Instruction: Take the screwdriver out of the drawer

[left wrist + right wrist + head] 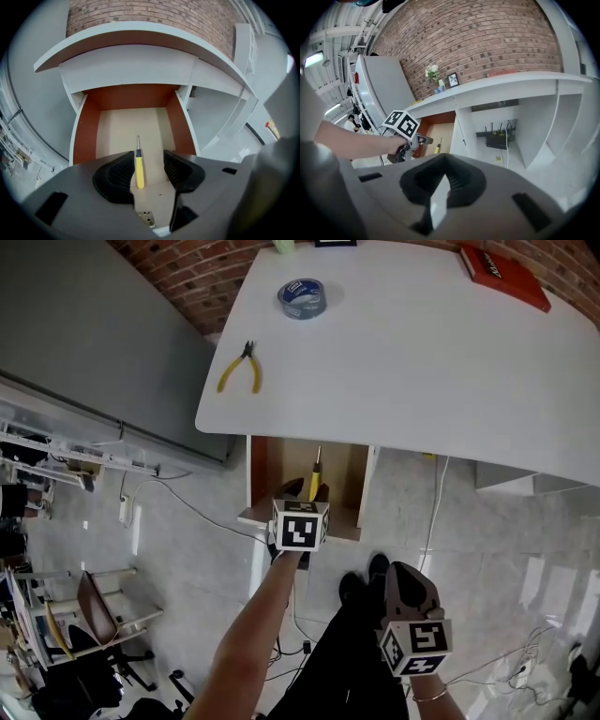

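Note:
The drawer (349,486) under the white table (422,371) stands pulled out, with brown walls (86,133) and a pale floor. A yellow-handled screwdriver (315,474) lies on that floor, tip pointing to the back. My left gripper (307,491) reaches into the drawer; its jaws stand open on either side of the yellow handle (139,169), which is close to the left pad. The right gripper (408,585) hangs low and to the right, away from the drawer, shut on nothing (446,176). The right gripper view also shows the left gripper (421,139), the screwdriver (437,149) and the drawer (440,126).
On the table lie yellow pliers (242,369), a roll of blue tape (302,297) and a red book (503,276). A router (499,136) with cables sits in the recess right of the drawer. A chair (94,610) and shelving stand at the left.

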{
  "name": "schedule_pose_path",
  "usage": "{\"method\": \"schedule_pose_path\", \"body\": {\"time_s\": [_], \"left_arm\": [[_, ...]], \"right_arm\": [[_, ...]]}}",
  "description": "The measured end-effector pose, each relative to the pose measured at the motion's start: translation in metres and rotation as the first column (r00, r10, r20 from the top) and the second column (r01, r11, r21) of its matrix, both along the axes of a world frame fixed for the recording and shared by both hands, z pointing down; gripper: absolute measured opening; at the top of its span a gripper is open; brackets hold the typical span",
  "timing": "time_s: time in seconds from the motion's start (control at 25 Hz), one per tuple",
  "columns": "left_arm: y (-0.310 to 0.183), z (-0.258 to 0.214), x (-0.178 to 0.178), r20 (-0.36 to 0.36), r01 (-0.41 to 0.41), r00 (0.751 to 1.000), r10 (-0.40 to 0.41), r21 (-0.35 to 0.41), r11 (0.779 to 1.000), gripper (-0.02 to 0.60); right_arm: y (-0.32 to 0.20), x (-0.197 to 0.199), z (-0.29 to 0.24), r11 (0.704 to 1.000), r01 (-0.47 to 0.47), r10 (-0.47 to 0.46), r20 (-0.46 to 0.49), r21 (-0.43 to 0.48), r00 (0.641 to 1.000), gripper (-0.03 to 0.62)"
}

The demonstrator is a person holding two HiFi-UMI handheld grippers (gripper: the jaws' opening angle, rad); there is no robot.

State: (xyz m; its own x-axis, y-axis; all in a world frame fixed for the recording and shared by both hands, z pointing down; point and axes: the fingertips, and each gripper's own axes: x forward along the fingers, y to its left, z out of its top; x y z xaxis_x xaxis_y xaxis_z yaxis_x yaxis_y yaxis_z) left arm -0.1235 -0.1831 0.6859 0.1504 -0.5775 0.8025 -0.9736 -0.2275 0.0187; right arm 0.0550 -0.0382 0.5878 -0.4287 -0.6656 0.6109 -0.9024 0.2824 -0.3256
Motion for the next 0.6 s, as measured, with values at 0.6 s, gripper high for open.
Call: {"method": "schedule_pose_path", "body": {"time_s": [0.6], "left_arm": [[-0.018,0.034,-0.006,0.065,-0.011,0.998,0.017,-0.095,0.995,0.19]], "right_arm": [[-0.035,-0.007,0.038,0.998,0.063,-0.063,-0.016,-0.017,0.998,0.002]]}}
